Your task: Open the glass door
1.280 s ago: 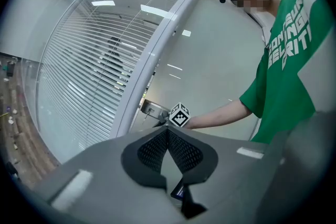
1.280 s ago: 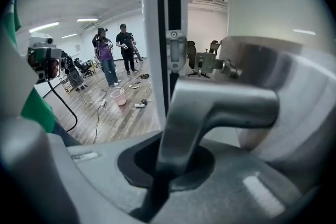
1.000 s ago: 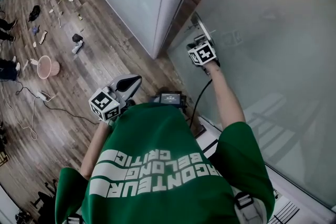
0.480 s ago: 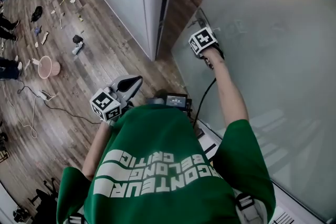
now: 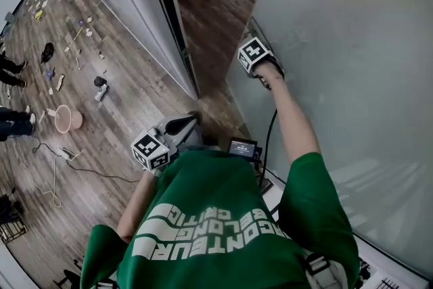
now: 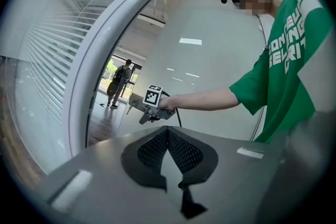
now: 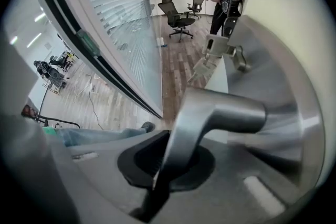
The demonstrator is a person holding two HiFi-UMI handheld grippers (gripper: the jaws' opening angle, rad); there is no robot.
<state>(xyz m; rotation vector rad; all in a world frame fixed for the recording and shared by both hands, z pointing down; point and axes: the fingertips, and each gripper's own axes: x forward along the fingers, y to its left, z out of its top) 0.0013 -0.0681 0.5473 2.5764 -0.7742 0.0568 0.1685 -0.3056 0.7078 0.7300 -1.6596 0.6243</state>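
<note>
The glass door is the big frosted panel on the right. It stands a little open, and a strip of floor shows between its left edge and the dark frame. The handle, a smooth metal lever, sits near that left edge. The right gripper has its fingers clamped on the bar of the lever. The left gripper hangs near the person's body, well apart from the door, with its fingers together and nothing between them.

I judge that such a panel is heavy and stiff and swings slowly. The glass itself is fragile at the edges, so it is better not to press on it. The lever is hard and probably slippery, so the grip must be firm. It should be on the bar, far from the pivot, and the push should be steady and without jerks.
</note>
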